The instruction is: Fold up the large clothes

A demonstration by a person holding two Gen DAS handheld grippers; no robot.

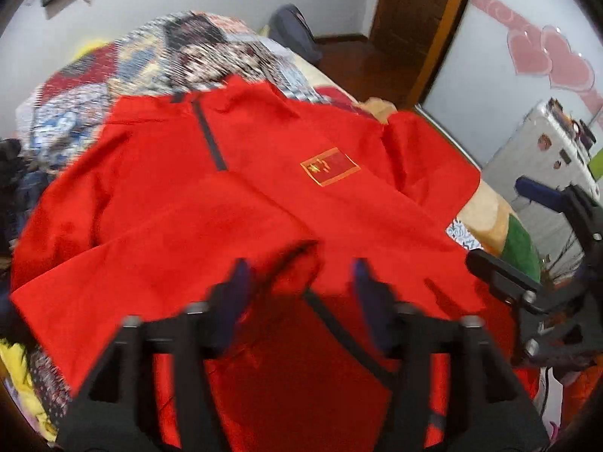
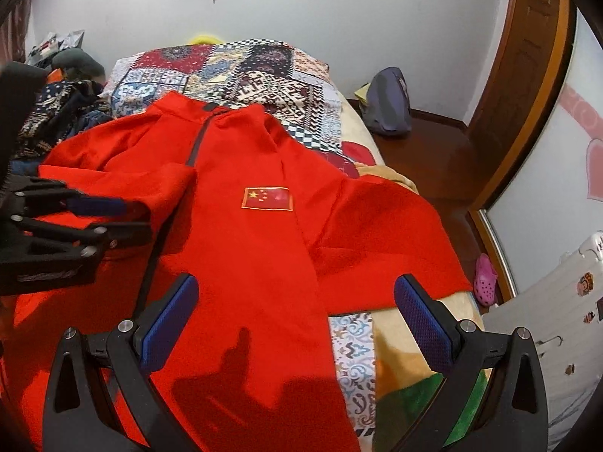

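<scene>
A red jacket [image 1: 264, 196] [image 2: 256, 256] with a dark zip and a flag patch [image 1: 329, 165] [image 2: 267, 199] lies face up on the bed. One sleeve [image 1: 169, 248] [image 2: 124, 177] is folded across the chest. Its cuff lies just ahead of my left gripper [image 1: 301, 290] [image 2: 139, 216], whose jaws stand apart with nothing pressed between them. The other sleeve [image 2: 377, 248] [image 1: 426, 158] is spread out towards the bed's edge. My right gripper [image 2: 297, 297] [image 1: 505, 226] hovers wide open over the lower body of the jacket, holding nothing.
A patterned quilt [image 2: 245, 75] covers the bed beyond the collar. Dark clothes [image 2: 56, 113] are piled on the left. On the wooden floor to the right are a grey bag [image 2: 388, 101] and a pink shoe [image 2: 484, 278]. A white appliance [image 1: 542, 150] stands past the bed's edge.
</scene>
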